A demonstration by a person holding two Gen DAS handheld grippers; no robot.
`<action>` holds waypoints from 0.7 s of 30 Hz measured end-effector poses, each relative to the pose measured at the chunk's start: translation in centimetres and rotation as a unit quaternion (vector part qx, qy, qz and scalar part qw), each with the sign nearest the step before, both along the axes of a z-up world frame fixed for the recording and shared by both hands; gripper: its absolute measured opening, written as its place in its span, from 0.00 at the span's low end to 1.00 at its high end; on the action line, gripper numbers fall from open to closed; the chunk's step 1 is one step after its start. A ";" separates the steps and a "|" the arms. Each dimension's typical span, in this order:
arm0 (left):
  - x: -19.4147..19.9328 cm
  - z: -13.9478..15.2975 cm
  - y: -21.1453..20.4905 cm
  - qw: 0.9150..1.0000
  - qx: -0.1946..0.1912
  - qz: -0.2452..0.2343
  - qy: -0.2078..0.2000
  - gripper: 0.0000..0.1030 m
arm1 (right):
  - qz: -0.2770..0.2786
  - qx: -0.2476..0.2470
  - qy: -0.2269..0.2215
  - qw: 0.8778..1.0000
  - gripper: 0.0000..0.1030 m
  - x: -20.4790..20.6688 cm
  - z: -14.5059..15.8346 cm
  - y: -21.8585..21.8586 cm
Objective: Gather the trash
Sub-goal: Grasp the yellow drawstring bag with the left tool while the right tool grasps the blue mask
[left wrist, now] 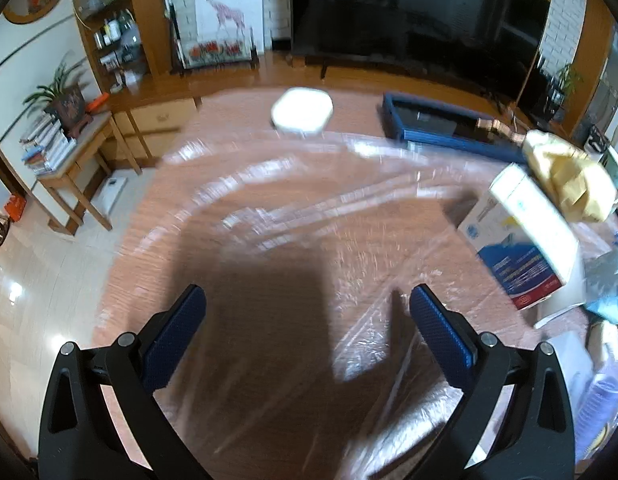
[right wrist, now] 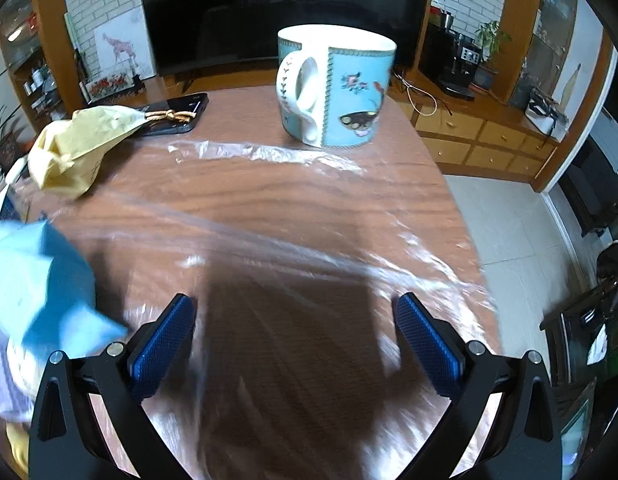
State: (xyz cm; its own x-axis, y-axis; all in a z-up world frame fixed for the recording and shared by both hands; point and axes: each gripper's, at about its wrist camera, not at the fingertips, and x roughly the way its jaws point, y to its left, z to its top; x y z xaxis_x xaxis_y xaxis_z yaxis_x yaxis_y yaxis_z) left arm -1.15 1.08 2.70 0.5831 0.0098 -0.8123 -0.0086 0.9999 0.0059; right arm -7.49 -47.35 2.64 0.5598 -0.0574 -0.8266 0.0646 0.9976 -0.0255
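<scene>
- The clear plastic sheet [left wrist: 293, 184] over the wooden table [left wrist: 237, 128] is smeared by motion blur, so its edges cannot be traced.
- The blue and white box [left wrist: 521, 232] near the table's right edge carries print too blurred to read.
- The light blue item [right wrist: 41, 280] at the table's left edge is blurred and cut off by the frame.
- The yellow paper bag [right wrist: 77, 148] partly covers the dark tray [right wrist: 181, 112].
</scene>
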 end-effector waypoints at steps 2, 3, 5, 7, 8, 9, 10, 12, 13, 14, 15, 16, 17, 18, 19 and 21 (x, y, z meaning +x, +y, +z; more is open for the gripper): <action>-0.2 1.5 -0.1 1.000 0.000 -0.009 -0.021 0.99 | 0.025 -0.032 -0.021 0.999 0.96 -1.3 1.2 0.6; -0.5 2.8 -0.4 0.999 -0.004 -0.017 -0.033 0.99 | 0.035 -0.038 -0.029 0.998 0.96 -2.0 2.0 1.1; -0.5 4.9 -1.0 0.998 -0.017 -0.039 -0.051 0.99 | 0.063 -0.040 -0.051 0.996 0.96 -2.7 3.8 1.4; -0.8 6.8 -2.6 0.995 -0.037 -0.069 -0.065 0.99 | 0.103 -0.034 -0.071 0.992 0.96 -3.7 5.5 2.6; -0.3 7.7 -3.3 0.993 -0.050 -0.083 -0.068 0.99 | 0.118 -0.032 -0.077 0.990 0.96 -4.0 6.1 3.0; 0.1 8.5 -4.5 0.990 -0.070 -0.104 -0.067 0.99 | 0.142 -0.026 -0.086 0.986 0.96 -4.1 6.8 3.9; 0.5 8.9 -5.5 0.988 -0.083 -0.118 -0.063 0.99 | 0.155 -0.021 -0.091 0.983 0.96 -3.9 7.2 4.6; 1.5 9.5 -8.1 0.982 -0.108 -0.149 -0.053 0.99 | 0.187 0.001 -0.101 0.977 0.96 -3.7 8.0 6.0; 2.4 9.7 -10.0 0.978 -0.118 -0.168 -0.045 0.99 | 0.204 0.014 -0.099 0.974 0.96 -3.4 8.2 6.8; 2.9 9.8 -11.5 0.976 -0.122 -0.178 -0.036 0.99 | 0.217 0.022 -0.097 0.971 0.96 -3.2 8.3 7.4; 3.7 9.6 -13.0 0.973 -0.127 -0.191 -0.023 0.99 | 0.234 0.025 -0.095 0.967 0.96 -2.8 8.2 8.3; 4.1 9.5 -14.1 0.970 -0.131 -0.202 -0.015 0.99 | 0.247 0.025 -0.095 0.964 0.96 -2.5 8.0 9.3; 4.4 9.2 -15.2 0.968 -0.132 -0.211 -0.007 0.99 | 0.259 0.023 -0.090 0.961 0.96 -2.1 7.6 10.0; 4.8 9.1 -16.3 0.967 -0.131 -0.217 0.001 0.99 | 0.266 0.021 -0.085 0.960 0.96 -1.6 7.3 10.4; 5.4 8.6 -17.5 0.965 -0.131 -0.226 0.013 0.99 | 0.274 0.022 -0.080 0.958 0.96 -1.4 6.8 10.8; 6.5 7.8 -19.0 0.963 -0.133 -0.233 0.038 0.99 | 0.286 0.023 -0.066 0.956 0.96 -0.5 6.0 11.5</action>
State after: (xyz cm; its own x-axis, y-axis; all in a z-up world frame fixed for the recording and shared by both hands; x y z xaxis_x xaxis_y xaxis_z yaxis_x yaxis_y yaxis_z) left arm 5.38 -17.97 10.54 0.4134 -0.4531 -0.7898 0.4308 0.8615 -0.2687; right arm -7.96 -35.84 8.62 0.5881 0.3239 -0.7411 -0.4918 0.8706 -0.0097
